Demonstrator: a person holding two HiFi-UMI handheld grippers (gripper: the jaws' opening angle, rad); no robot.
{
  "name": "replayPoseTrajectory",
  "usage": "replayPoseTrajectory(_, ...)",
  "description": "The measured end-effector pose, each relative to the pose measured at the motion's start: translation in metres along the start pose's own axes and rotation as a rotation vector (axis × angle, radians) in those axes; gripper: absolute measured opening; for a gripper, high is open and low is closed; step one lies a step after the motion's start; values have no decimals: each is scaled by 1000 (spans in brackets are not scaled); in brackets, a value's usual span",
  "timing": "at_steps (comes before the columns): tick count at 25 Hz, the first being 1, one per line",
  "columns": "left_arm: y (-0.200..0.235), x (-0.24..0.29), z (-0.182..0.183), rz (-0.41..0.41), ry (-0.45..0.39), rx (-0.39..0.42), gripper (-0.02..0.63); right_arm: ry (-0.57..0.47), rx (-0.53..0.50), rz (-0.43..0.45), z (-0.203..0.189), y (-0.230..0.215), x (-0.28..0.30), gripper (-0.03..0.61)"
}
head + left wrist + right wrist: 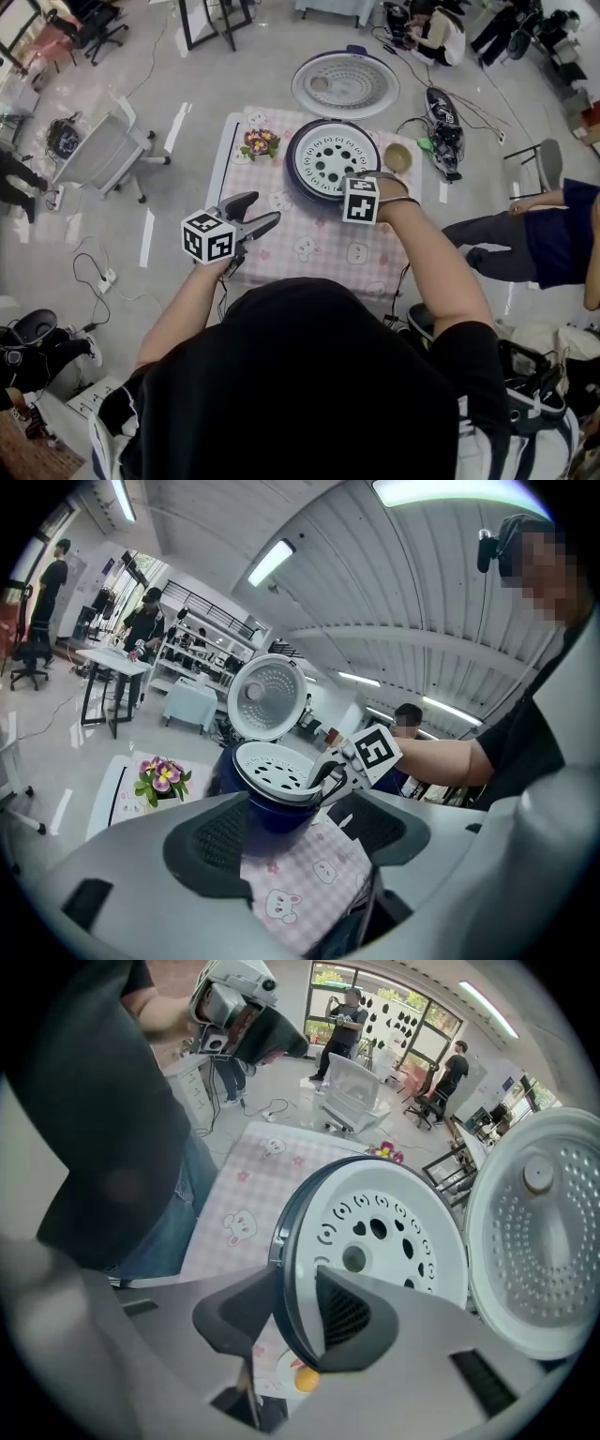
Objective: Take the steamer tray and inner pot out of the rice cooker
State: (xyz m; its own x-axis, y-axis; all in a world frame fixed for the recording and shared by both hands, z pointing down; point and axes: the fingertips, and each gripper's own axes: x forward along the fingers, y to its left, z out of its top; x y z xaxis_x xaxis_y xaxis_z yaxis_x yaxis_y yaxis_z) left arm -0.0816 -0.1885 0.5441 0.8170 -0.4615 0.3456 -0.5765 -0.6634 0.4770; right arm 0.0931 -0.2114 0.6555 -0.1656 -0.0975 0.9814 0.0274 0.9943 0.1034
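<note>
Right gripper view: right gripper [295, 1321] jaws pinching steamer tray [375, 1232] rim, at tray's 5 o'clock in head view. Tray tilted, partly out of rice cooker [272, 813], at 12 o'clock end of surface [309, 253]. Left gripper [298, 832] jaws spread, empty. Step: tray extraction. Next: lift clear, keep pinch firm, set down; inner pot after.

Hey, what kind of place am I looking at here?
Most likely an open-plan lab or office workroom, not a kitchen: a swivel office chair, a trailing power strip, and storage shelves behind a person at a desk.
</note>
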Motion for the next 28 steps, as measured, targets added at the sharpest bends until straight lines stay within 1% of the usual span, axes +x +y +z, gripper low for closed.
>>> replayPoseTrajectory(2, 1, 2, -1, -3, 5, -2, 362, -11, 11, -6, 1, -3, -3, 121)
replayPoseTrajectory(4, 1, 3, -2, -7, 8, -2, 362, -20, 19, -11, 2, -5, -5, 114)
replayPoseTrajectory(9, -1, 5, -3, -19, 13, -1, 362, -43, 40, -56, 2, -11, -15, 55)
replayPoseTrajectory(18, -8, 5, -3, -38, 22, 8, 360, -44, 15, -123, 4, -5, -19, 40)
replayPoseTrajectory(28, -18, -6, -5, -51, 32, 27, 362, -69, 42, -216, 3, 1, -38, 37)
